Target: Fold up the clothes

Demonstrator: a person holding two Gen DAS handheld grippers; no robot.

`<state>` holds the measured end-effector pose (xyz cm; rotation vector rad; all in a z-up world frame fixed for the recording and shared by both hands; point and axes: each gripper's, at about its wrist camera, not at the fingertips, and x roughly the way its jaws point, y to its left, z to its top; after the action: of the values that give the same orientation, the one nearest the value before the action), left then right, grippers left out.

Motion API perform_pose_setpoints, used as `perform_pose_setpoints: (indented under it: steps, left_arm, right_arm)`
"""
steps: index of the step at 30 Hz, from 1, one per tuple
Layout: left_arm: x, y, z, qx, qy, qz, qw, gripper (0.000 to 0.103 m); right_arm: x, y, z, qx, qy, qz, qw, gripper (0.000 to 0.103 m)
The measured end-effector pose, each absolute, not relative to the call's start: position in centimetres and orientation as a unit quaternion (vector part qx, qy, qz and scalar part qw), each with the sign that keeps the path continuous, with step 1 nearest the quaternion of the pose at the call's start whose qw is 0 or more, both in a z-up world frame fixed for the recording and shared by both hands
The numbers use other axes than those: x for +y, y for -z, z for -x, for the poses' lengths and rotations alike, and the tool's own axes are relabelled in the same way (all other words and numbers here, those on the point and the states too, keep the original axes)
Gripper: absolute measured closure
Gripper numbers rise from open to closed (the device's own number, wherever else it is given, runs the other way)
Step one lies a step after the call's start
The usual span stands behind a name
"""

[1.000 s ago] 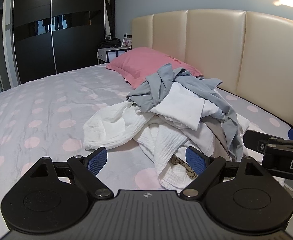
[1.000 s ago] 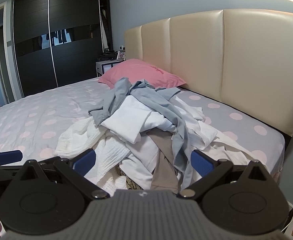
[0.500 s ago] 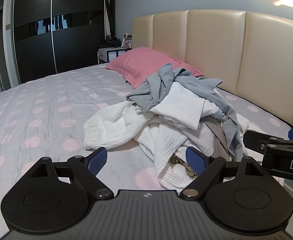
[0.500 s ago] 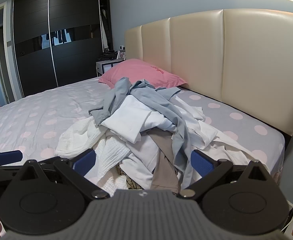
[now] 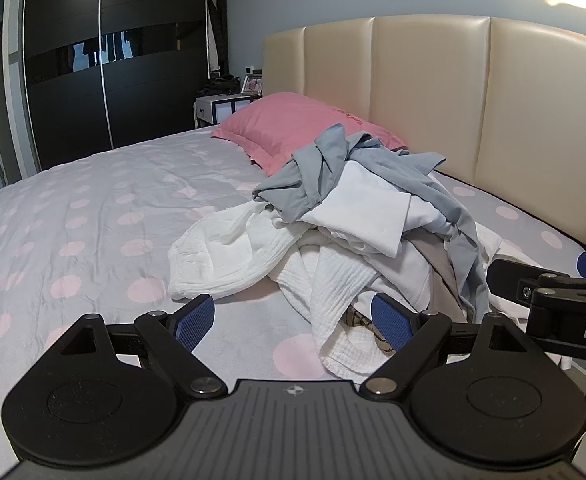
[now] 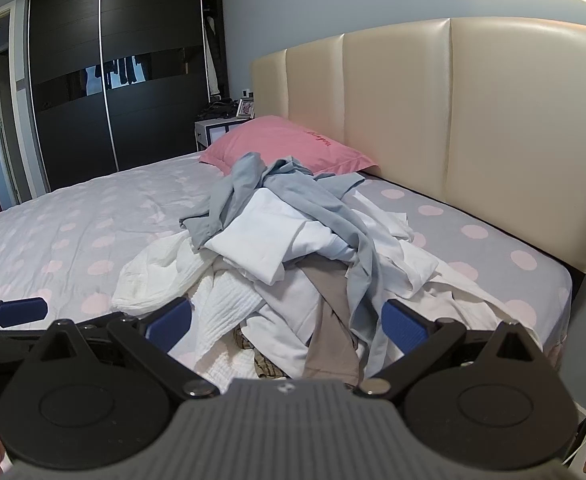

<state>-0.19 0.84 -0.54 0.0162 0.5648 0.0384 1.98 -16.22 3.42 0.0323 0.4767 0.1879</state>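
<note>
A wide bed [image 5: 73,216] with a polka-dot sheet fills both views, backed by a cream padded headboard [image 6: 473,120]. A pink pillow [image 5: 293,128] lies against it. Just in front, touching the pillow, sits the heap of unfolded clothes [image 5: 353,240], a grey garment [image 6: 293,196] draped on top. The left gripper [image 5: 293,322] and right gripper [image 6: 287,322] hover before the heap, fingers spread wide, holding nothing.

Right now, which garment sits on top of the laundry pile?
The grey-blue garment. It drapes over the crest of the pile, across the smooth white folded piece; the crinkled white ones and the taupe one lie lower.
</note>
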Motion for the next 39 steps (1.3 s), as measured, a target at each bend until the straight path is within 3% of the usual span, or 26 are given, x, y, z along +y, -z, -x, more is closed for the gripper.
perform_pose_setpoints:
  steps: [20, 30, 31, 33, 37, 39]
  left_arm:
    - [5.8, 0.5, -3.3, 0.294, 0.026, 0.057, 0.954, 0.017]
    - [10.7, 2.8, -4.7, 0.307, 0.002, 0.037, 0.951, 0.017]
    - [11.3, 3.1, -4.9, 0.310, 0.002, 0.035, 0.950, 0.017]
    - [12.5, 3.7, -5.2, 0.312, -0.009, 0.024, 0.950, 0.017]
    - [14.8, 5.1, -5.5, 0.318, -0.031, 0.011, 0.948, 0.017]
    - [15.9, 6.0, -5.4, 0.323, -0.040, 0.003, 0.946, 0.017]
  right_arm:
    - [-16.6, -5.1, -10.4, 0.236, -0.137, 0.035, 0.962, 0.001]
    - [-17.6, -1.5, -19.4, 0.252, -0.113, 0.032, 0.961, 0.003]
    - [-17.7, -1.1, -20.0, 0.255, -0.114, 0.030, 0.960, 0.006]
    - [-17.4, -0.3, -21.3, 0.267, -0.114, 0.037, 0.956, 0.019]
    - [-16.4, 1.1, -23.7, 0.275, -0.113, 0.051, 0.953, 0.023]
    - [-15.9, 1.5, -24.8, 0.277, -0.108, 0.058, 0.953, 0.032]
